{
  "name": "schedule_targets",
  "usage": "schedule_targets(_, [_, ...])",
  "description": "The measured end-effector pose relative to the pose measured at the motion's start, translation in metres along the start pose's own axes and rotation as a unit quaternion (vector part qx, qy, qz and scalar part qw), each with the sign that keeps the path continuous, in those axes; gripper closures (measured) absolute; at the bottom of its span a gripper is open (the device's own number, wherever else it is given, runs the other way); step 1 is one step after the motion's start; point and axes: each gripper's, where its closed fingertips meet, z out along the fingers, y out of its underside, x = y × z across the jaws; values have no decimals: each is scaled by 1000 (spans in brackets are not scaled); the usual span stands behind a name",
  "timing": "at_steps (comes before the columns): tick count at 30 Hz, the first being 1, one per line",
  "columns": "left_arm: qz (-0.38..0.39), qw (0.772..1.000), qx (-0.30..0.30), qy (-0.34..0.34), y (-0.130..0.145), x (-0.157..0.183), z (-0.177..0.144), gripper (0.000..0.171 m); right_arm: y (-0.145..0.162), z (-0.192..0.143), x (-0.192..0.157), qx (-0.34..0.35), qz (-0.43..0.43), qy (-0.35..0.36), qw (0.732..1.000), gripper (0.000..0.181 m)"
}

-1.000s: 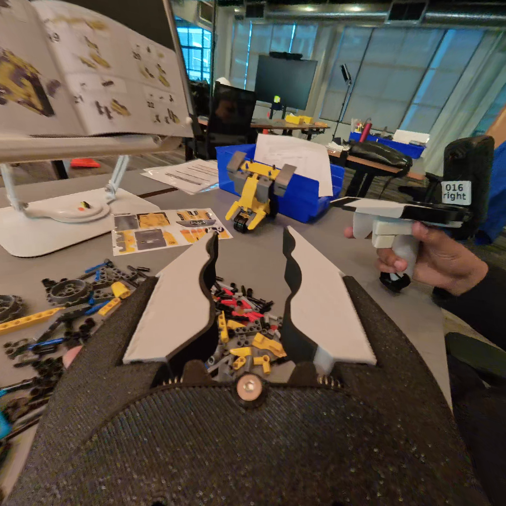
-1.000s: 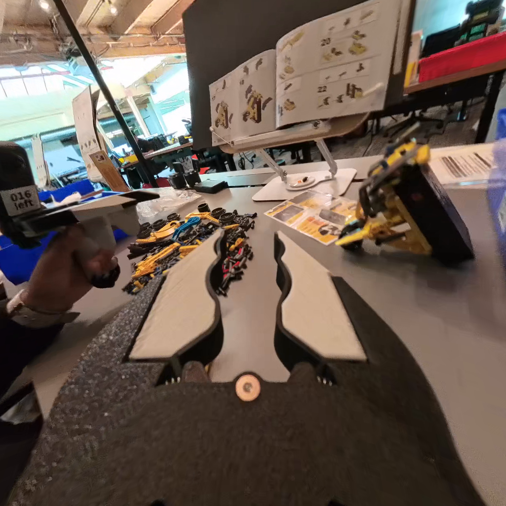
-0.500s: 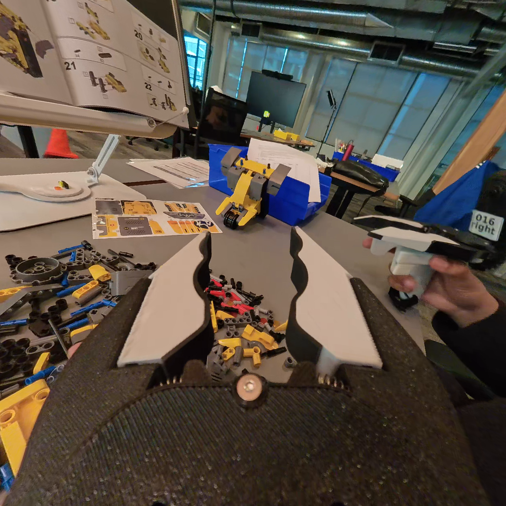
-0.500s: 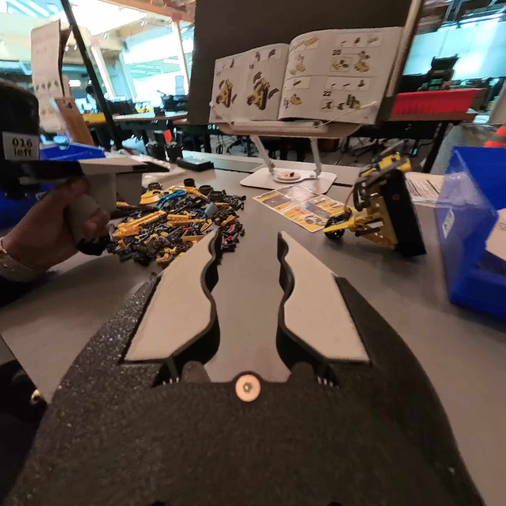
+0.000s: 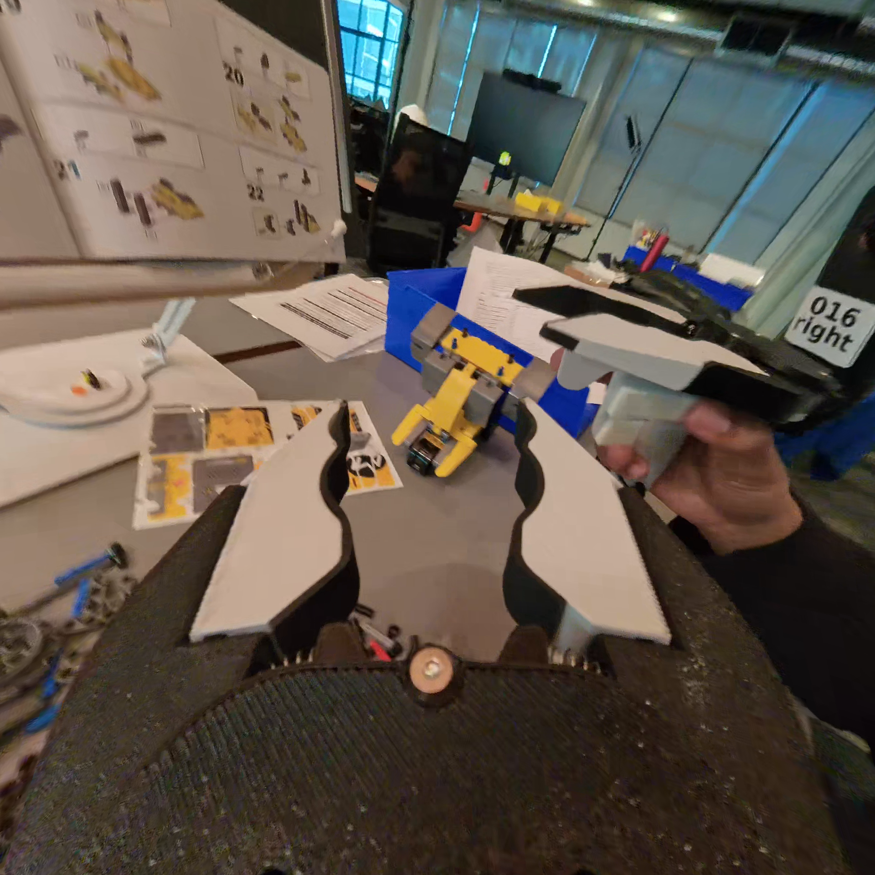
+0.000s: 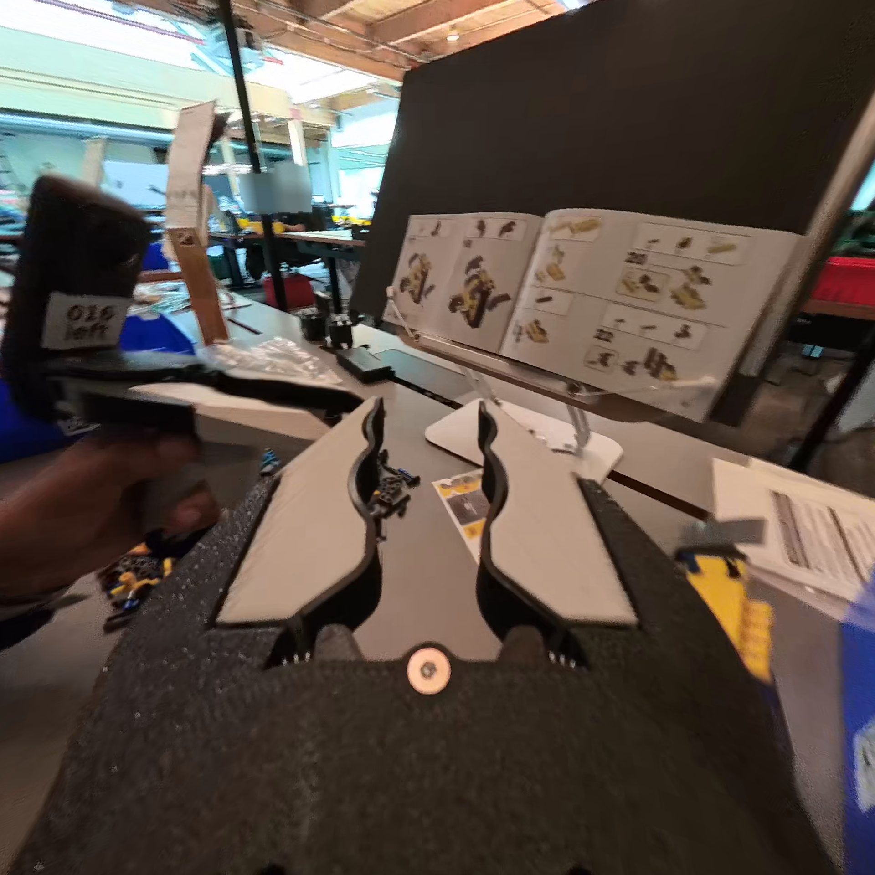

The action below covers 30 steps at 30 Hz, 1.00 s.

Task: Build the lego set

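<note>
My left gripper (image 5: 431, 412) is open and empty, held above the grey table (image 5: 426, 535). It points at a small yellow and grey brick model (image 5: 454, 407), which stands just beyond its fingertips. My right gripper (image 6: 431, 412) is open and empty, above a few loose black parts (image 6: 388, 487). In the right wrist view the model (image 6: 724, 596) is at the right edge, blurred. Each gripper shows in the other's view, close by: the right one (image 5: 530, 312) in a hand (image 5: 710, 473), the left one (image 6: 331, 412) in a hand (image 6: 94, 497).
An open instruction booklet (image 6: 568, 303) rests on a white stand (image 6: 521, 435) at the back. A sticker sheet (image 5: 227, 450) lies flat in front of it. A blue bin (image 5: 426, 303) with papers stands behind the model. Loose parts (image 5: 57, 615) lie at the left.
Both grippers have moved forward and closer together, still open. The parts pile has slid under the left gripper, which now faces the model. The right view has swung left towards the booklet stand.
</note>
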Motion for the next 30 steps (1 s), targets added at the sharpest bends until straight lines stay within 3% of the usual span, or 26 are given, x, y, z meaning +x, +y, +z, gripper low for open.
schedule_targets(3, [49,999,-7,0,-3,-5,5,98,10,12,-10,-12,-36,-35,999,142])
schedule_targets(6, [79,997,-4,-2,11,-11,-2,101,34,11,-13,-20,-51,-46,997,146])
schedule_targets(21, [54,997,-44,22,38,-18,-2,107,81,24,-9,-49,12,-44,998,146])
schedule_targets(30, [35,997,-58,30,44,-23,-1,107,80,22,1,-53,15,-28,998,147])
